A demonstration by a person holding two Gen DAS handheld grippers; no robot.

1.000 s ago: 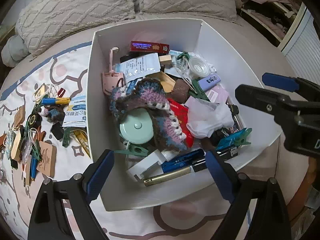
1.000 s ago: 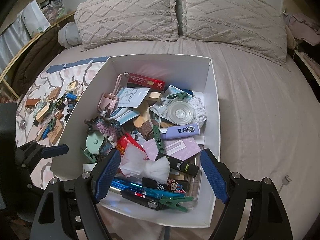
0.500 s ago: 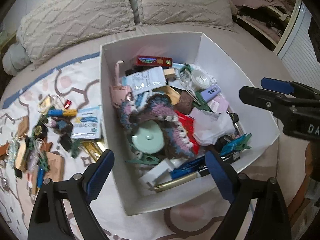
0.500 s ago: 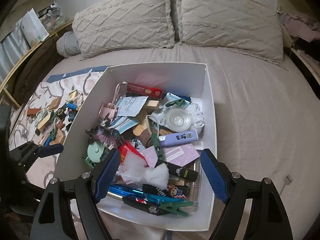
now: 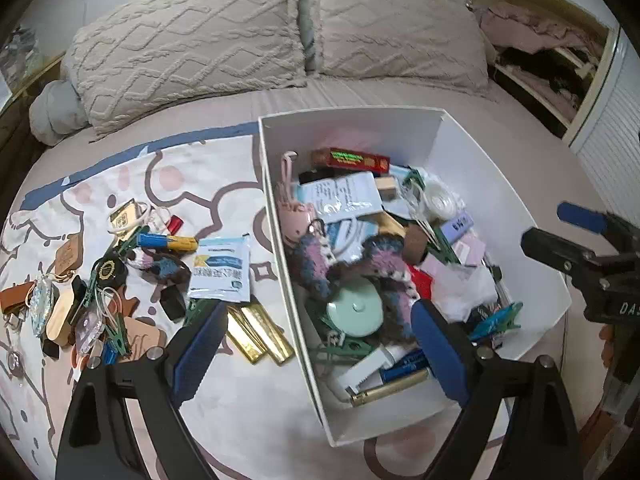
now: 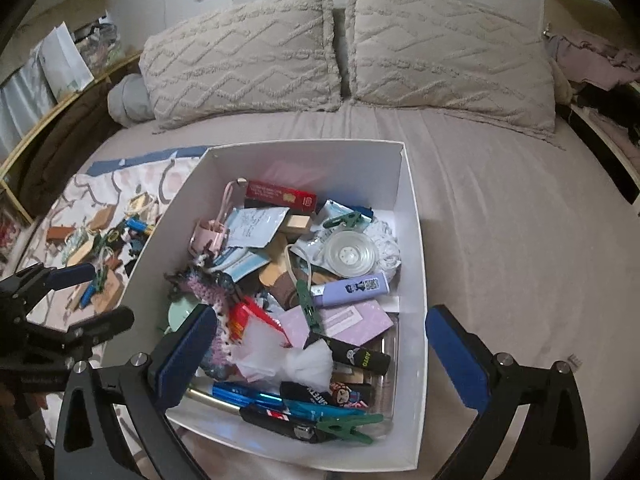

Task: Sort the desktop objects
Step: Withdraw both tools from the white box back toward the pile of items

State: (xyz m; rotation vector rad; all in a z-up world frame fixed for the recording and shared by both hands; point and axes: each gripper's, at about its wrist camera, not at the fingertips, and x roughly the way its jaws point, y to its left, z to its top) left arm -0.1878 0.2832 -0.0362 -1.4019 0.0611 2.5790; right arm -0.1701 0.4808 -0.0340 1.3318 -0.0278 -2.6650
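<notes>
A white box [image 5: 460,152] on the bed is heaped with small items: a crochet piece [image 5: 384,256], a mint round case [image 5: 354,312], a red carton [image 6: 280,194], a purple lighter [image 6: 352,289] and a tape roll [image 6: 351,255]. My left gripper [image 5: 318,348] hangs above the box's left wall, its jaws opening, with nothing gripped. My right gripper [image 6: 322,354] hovers over the box's near end above white tissue [image 6: 308,362] and pens. Its jaws are opening too and the pads touch nothing.
Left of the box, a patterned cloth [image 5: 200,180] carries sorted bits: gold bars [image 5: 256,330], a blue-and-white sachet [image 5: 220,270], tags, clips and keyrings. Two pillows [image 6: 340,48] lie at the bed's head. Bare sheet [image 6: 520,240] stretches right of the box.
The left view has pulled back and leftward, so the box sits further right and more of the cloth shows. The right gripper's jaws have spread wider. The right view holds still.
</notes>
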